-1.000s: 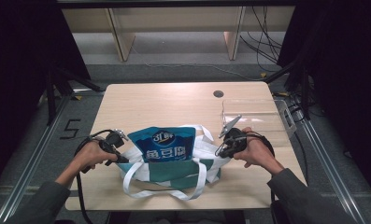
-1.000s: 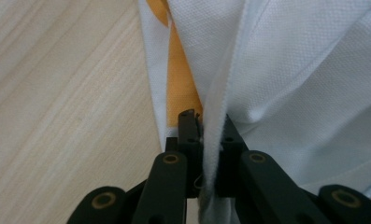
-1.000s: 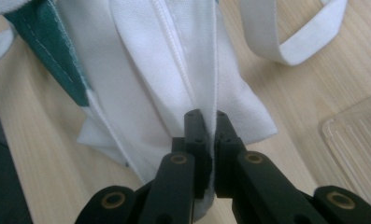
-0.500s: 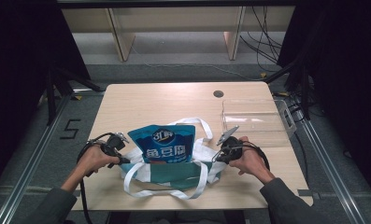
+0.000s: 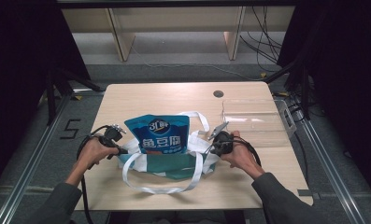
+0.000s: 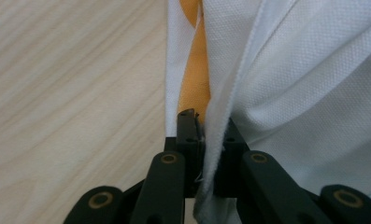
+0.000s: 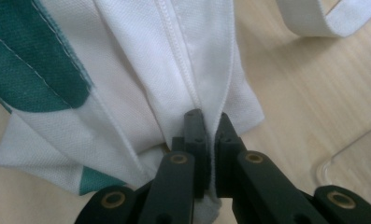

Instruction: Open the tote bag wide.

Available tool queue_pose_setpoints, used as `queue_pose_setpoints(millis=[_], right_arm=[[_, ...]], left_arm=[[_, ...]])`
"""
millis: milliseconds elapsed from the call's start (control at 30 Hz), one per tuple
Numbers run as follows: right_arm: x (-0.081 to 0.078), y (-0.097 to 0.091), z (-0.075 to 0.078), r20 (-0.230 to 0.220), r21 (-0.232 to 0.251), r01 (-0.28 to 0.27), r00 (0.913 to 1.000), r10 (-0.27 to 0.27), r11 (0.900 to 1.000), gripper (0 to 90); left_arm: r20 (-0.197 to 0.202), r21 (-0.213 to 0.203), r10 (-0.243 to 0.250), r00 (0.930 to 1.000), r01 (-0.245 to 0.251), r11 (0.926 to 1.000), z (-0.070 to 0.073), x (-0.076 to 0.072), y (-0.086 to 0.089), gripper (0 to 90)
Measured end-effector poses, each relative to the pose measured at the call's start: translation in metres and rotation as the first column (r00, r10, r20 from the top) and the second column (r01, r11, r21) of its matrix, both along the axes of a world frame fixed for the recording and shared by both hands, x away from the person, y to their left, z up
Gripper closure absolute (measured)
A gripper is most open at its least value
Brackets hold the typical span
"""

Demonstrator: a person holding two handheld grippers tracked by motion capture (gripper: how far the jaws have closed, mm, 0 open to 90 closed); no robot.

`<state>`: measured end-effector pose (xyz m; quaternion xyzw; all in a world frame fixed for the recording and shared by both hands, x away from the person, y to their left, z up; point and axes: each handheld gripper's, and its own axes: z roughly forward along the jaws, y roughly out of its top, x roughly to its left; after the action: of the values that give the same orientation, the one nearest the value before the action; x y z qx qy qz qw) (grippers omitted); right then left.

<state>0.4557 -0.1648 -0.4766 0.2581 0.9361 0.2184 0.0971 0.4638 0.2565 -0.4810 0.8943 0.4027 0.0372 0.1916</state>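
Note:
A white and green cloth tote bag (image 5: 174,167) lies on the wooden table (image 5: 164,95) near its front edge. A blue snack packet (image 5: 160,135) stands up out of the bag's mouth. My left gripper (image 5: 122,150) is shut on the bag's left edge; in the left gripper view (image 6: 204,126) its jaws pinch white fabric (image 6: 290,84) beside an orange strip (image 6: 197,70). My right gripper (image 5: 209,148) is shut on the bag's right edge; in the right gripper view (image 7: 209,123) its jaws clamp a folded white seam (image 7: 174,60) next to a green panel (image 7: 29,60).
A clear plastic box (image 5: 255,121) stands at the table's right, just behind my right hand; its corner (image 7: 351,158) is close by in the right gripper view. White handle straps (image 5: 160,189) loop toward the front edge. A dark round hole (image 5: 218,93) sits at the far side.
My right hand has sunk a little and drifted left with the bag's edge. More of the blue packet stands above the bag's mouth. The left hand has stayed put.

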Motion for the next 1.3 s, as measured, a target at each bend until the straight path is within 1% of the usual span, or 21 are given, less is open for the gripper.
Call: queue_pose_setpoints(millis=[100, 133, 233, 267, 333, 367, 433, 467, 500, 567, 600, 667, 733, 833, 900, 933, 1033, 1067, 1133, 1167, 1300], right_arm=[[0.007, 0.002, -0.001, 0.006, 0.01, 0.006, 1.0, -0.006, 0.9999, 87.2], [0.008, 0.001, 0.0, 0.001, 0.015, -0.001, 1.0, 0.001, 0.9999, 86.2], [0.006, -0.005, 0.007, 0.009, 0.055, 0.031, 0.9995, -0.032, 0.998, 80.0], [0.005, -0.007, 0.012, 0.023, 0.085, 0.023, 0.9994, -0.025, 0.9961, 78.1], [-0.002, -0.009, 0.028, 0.038, 0.161, 0.056, 0.9973, -0.063, 0.9854, 73.7], [-0.004, -0.009, 0.037, 0.06, 0.197, 0.033, 0.9971, -0.046, 0.9798, 71.2], [-0.01, -0.008, 0.053, 0.066, 0.254, -0.006, 0.9978, -0.011, 0.9673, 67.2], [-0.013, -0.005, 0.06, 0.078, 0.263, -0.028, 0.997, 0.008, 0.9644, 66.4], [-0.017, -0.002, 0.066, 0.082, 0.293, -0.056, 0.9961, 0.033, 0.9544, 64.9], [-0.022, 0.006, 0.074, 0.082, 0.315, -0.12, 0.9917, 0.099, 0.9414, 63.3], [-0.025, 0.011, 0.076, 0.082, 0.317, -0.144, 0.9888, 0.124, 0.9373, 61.7], [-0.03, 0.023, 0.075, 0.067, 0.3, -0.174, 0.9846, 0.161, 0.9379, 60.6], [-0.032, 0.032, 0.071, 0.065, 0.298, -0.216, 0.9764, 0.206, 0.9299, 60.1], [-0.032, 0.038, 0.066, 0.039, 0.288, -0.202, 0.9792, 0.199, 0.9359, 58.0], [-0.028, 0.04, 0.062, 0.025, 0.274, -0.202, 0.9789, 0.203, 0.9405, 57.2], [-0.025, 0.041, 0.059, 0.025, 0.267, -0.216, 0.9758, 0.217, 0.9392, 57.2], [-0.025, 0.045, 0.053, -0.01, 0.256, -0.204, 0.9768, 0.214, 0.9448, 57.3], [-0.025, 0.046, 0.051, -0.006, 0.252, -0.213, 0.975, 0.222, 0.9438, 57.3], [-0.026, 0.048, 0.048, -0.028, 0.241, -0.194, 0.978, 0.207, 0.9509, 57.3], [-0.025, 0.049, 0.046, -0.025, 0.235, -0.207, 0.9755, 0.219, 0.9496, 57.3], [-0.025, 0.051, 0.039, -0.04, 0.224, -0.224, 0.9702, 0.239, 0.9484, 57.5]], left_arm=[[-0.007, -0.001, -0.004, 1.0, 0.004, 1.0, 0.001, 0.001, 0.002, 82.4], [0.005, -0.001, -0.008, 1.0, 0.008, 1.0, 0.002, 0.001, 0.003, 81.8], [0.004, 0.0, -0.008, 1.0, 0.008, 1.0, 0.011, 0.0, 0.007, 74.4], [0.022, -0.003, -0.02, 0.9995, 0.021, 0.9998, 0.016, 0.0, 0.008, 72.3], [0.047, -0.016, -0.026, 0.9986, 0.026, 0.9995, 0.028, -0.002, 0.01, 69.1], [0.06, -0.033, -0.024, 0.9979, 0.025, 0.9991, 0.034, -0.003, 0.011, 66.9], [0.083, -0.084, -0.032, 0.996, 0.039, 0.9957, 0.047, -0.006, 0.011, 64.4], [0.097, -0.099, -0.039, 0.9945, 0.049, 0.9938, 0.053, -0.007, 0.01, 63.2], [0.115, -0.105, -0.054, 0.992, 0.066, 0.9922, 0.058, -0.009, 0.008, 62.9], [0.129, -0.106, -0.081, 0.9884, 0.095, 0.9899, 0.063, -0.01, 0.001, 60.2], [0.128, -0.116, -0.084, 0.9883, 0.099, 0.9884, 0.062, -0.01, -0.002, 59.4], [0.107, -0.116, -0.104, 0.9888, 0.116, 0.9864, 0.059, -0.008, -0.007, 57.8], [0.106, -0.117, -0.106, 0.9888, 0.118, 0.9861, 0.057, -0.007, -0.008, 57.3], [0.104, -0.136, -0.107, 0.9888, 0.121, 0.9833, 0.06, -0.006, -0.006, 56.5], [0.109, -0.151, -0.112, 0.9877, 0.128, 0.9802, 0.064, -0.005, -0.006, 56.7], [0.112, -0.157, -0.115, 0.987, 0.132, 0.9786, 0.065, -0.005, -0.006, 57.0], [0.103, -0.188, -0.156, 0.9824, 0.173, 0.9667, 0.064, -0.005, -0.014, 58.6], [0.098, -0.181, -0.174, 0.9798, 0.19, 0.965, 0.062, -0.004, -0.017, 58.3], [0.09, -0.151, -0.168, 0.9818, 0.18, 0.972, 0.057, -0.001, -0.023, 57.8], [0.086, -0.131, -0.169, 0.9819, 0.179, 0.975, 0.054, 0.002, -0.023, 57.8], [0.059, -0.143, -0.171, 0.9835, 0.178, 0.9736, 0.043, 0.01, -0.025, 57.8]])
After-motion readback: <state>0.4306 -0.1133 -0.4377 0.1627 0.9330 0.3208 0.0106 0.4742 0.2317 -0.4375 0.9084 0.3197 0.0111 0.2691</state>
